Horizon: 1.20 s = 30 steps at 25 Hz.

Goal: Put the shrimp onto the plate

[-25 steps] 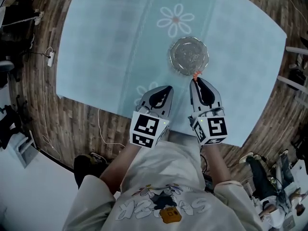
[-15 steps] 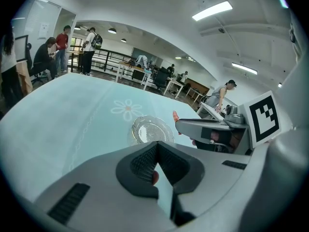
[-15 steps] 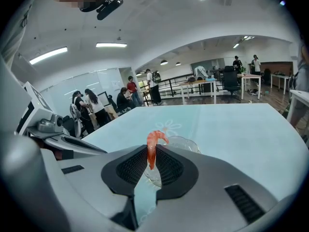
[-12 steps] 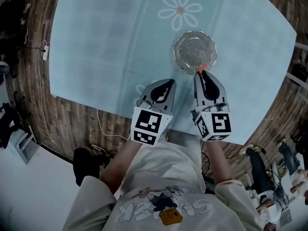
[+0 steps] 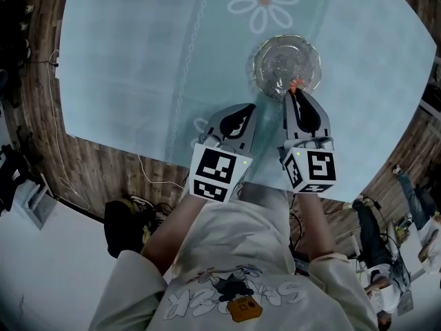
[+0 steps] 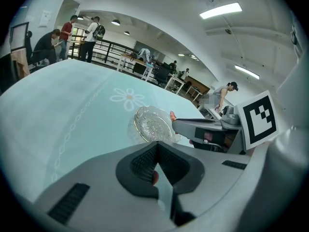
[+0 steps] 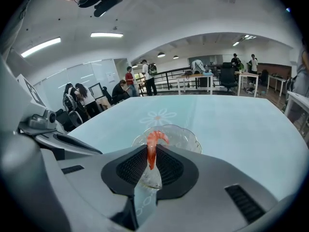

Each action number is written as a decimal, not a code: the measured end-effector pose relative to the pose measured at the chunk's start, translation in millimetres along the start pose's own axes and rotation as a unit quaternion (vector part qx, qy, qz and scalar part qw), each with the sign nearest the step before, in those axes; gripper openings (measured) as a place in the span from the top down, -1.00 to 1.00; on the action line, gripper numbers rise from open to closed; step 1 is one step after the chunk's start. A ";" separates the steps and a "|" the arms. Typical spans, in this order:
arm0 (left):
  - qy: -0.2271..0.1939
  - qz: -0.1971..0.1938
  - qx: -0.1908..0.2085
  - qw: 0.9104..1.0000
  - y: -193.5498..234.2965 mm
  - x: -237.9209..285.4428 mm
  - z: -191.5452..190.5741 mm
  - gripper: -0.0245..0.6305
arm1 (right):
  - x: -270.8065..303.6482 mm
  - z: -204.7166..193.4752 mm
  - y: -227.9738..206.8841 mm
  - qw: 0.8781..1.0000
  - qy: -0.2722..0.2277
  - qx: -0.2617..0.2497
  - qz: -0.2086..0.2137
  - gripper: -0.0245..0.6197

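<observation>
The left gripper (image 5: 248, 109) is held over the desk (image 5: 138, 61) with its fingers closed on nothing, while the shrimp (image 7: 152, 146), a mere speck in the head view, is shown pinched upright in the right gripper (image 7: 150, 153) above the glass plate (image 7: 188, 138).

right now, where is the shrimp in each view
Head view: shrimp at the right gripper tips, by the glass plate's near rim.
Left gripper view: small orange tip right of the plate, at the right gripper's nose.
Right gripper view: centre, pinched between the jaws.
Shared landmark: the glass plate.
</observation>
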State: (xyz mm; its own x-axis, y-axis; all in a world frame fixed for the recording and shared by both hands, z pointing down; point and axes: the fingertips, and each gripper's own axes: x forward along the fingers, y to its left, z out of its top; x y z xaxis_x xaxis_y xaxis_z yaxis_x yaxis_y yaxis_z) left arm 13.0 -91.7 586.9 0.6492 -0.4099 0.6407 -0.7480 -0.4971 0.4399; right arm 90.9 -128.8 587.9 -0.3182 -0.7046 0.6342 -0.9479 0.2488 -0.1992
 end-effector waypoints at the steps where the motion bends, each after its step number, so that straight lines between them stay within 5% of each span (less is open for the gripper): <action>1: 0.002 0.000 -0.001 1.000 1.1 1.9 -1.0 0.91 | 2.0 -2.2 -0.7 1.000 0.006 0.000 -0.002 0.70; 15: 0.016 0.002 -0.011 1.000 18.0 11.5 -17.2 0.91 | 26.8 -14.9 -3.0 0.999 0.044 -0.014 -0.011 0.70; 30: 0.013 0.010 -0.001 1.000 19.1 10.3 -13.7 0.91 | 17.5 -11.9 -11.6 0.999 0.032 0.003 -0.024 0.70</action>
State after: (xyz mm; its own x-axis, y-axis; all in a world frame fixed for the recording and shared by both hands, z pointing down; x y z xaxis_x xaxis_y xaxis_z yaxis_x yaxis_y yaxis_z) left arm 3.5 -95.0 610.5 0.6308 -0.3996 0.6652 -0.7606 -0.4884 0.4278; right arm 96.5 -136.1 610.1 -0.2703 -0.6723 0.6892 -0.9623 0.2107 -0.1719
